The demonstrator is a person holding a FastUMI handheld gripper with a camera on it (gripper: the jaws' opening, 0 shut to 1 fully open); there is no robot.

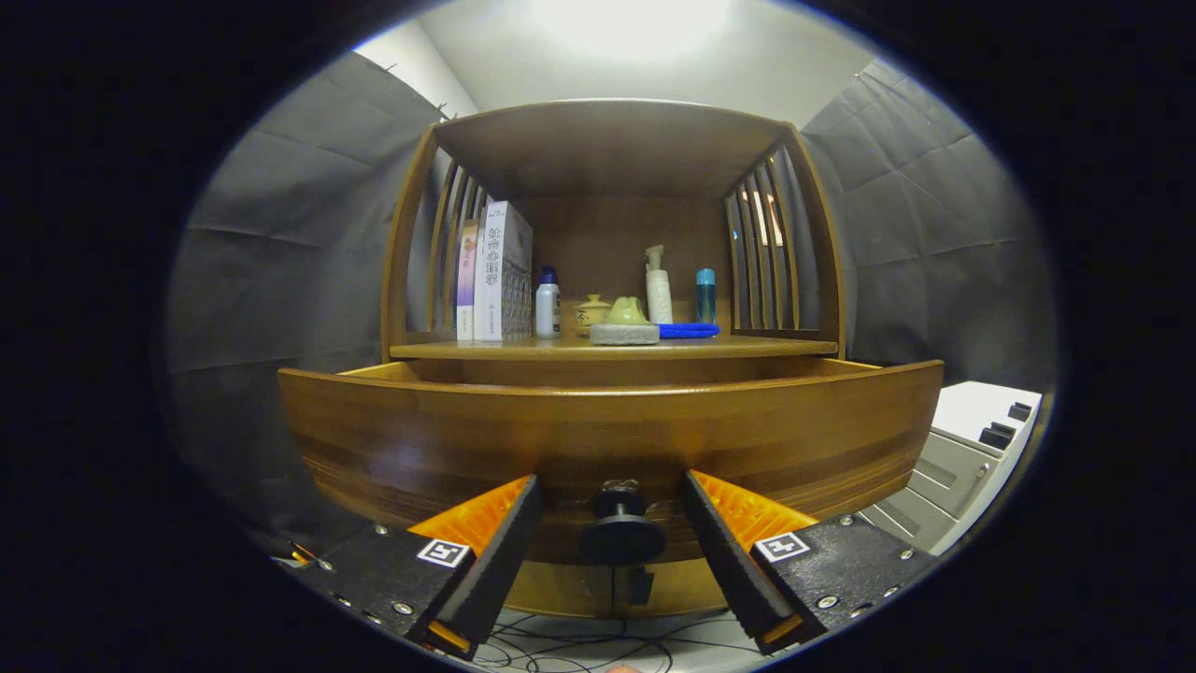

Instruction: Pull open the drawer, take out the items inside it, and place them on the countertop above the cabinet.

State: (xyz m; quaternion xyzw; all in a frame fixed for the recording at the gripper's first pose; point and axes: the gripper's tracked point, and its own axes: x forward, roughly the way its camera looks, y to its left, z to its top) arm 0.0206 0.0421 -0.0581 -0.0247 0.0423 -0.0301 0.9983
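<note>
**Drawer partly out, fingers straddling the knob**

The gripper (612,542) sits low in front of the cabinet, its two fingers spread wide with the drawer's dark round knob (620,533) between them. Neither finger touches the knob; a clear gap shows on each side. Jaws apart, holding nothing.

The drawer (607,439) is a wide wooden front, already standing out from the cabinet body: a strip of its open top shows behind the front panel, under the countertop (612,349). Its contents are hidden by the front panel from this low angle, so what lies inside cannot be told.

On the countertop, inside the slatted shelf frame: upright books (493,273) to the left, a white bottle (548,304) with a blue cap, a small lidded pot (592,313), a greenish object on a grey pad (624,325), a pump bottle (659,285), a blue cloth (689,330) and a blue tube (705,294).

Handling judgement: the drawer looks like solid wood, stiff and fairly heavy, likely to slide with some drag. The knob is the one sensible hold: small, hard, probably smooth, with a narrow neck behind its disc. Closing the fingers behind the disc on that neck and pulling straight back should keep them from slipping off. An off-axis tug could jam the drawer.
</note>
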